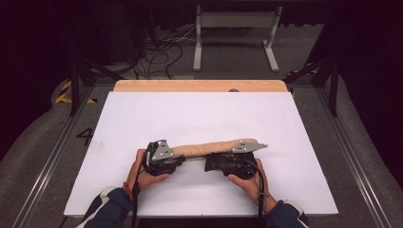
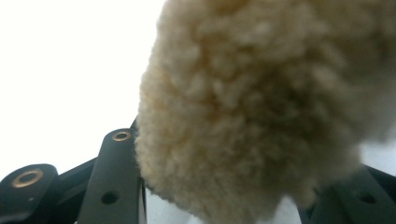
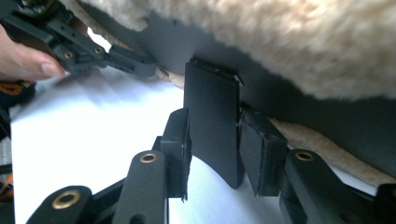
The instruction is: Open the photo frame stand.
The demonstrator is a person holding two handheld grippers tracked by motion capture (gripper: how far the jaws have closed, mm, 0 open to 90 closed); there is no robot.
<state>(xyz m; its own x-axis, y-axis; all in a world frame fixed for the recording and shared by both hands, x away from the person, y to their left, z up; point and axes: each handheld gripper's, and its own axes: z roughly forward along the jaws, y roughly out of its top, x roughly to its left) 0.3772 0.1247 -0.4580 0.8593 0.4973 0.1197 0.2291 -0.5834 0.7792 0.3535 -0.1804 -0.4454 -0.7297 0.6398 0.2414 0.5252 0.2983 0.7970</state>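
A long cream fleece cover (image 1: 204, 148) with a dark underside spans the gap between my two grippers, near the front of the white table top (image 1: 199, 114). My left gripper (image 1: 177, 159) has its left end between the jaws; in the left gripper view the woolly end (image 2: 261, 102) presses against the left jaw and bulges over both. From the right, my right gripper (image 1: 212, 162) reaches under the other end. In the right gripper view a stiff black flap (image 3: 212, 126) of the cover stands between the pads (image 3: 261, 149) of the right gripper (image 3: 212, 154), turned face-on and not pinched.
The white top lies on a wooden table whose far edge (image 1: 199, 85) shows behind it. Beyond stand a white frame (image 1: 235, 33) and loose cables (image 1: 157, 57) on the floor. A hand with the left gripper (image 3: 93, 51) appears in the right gripper view.
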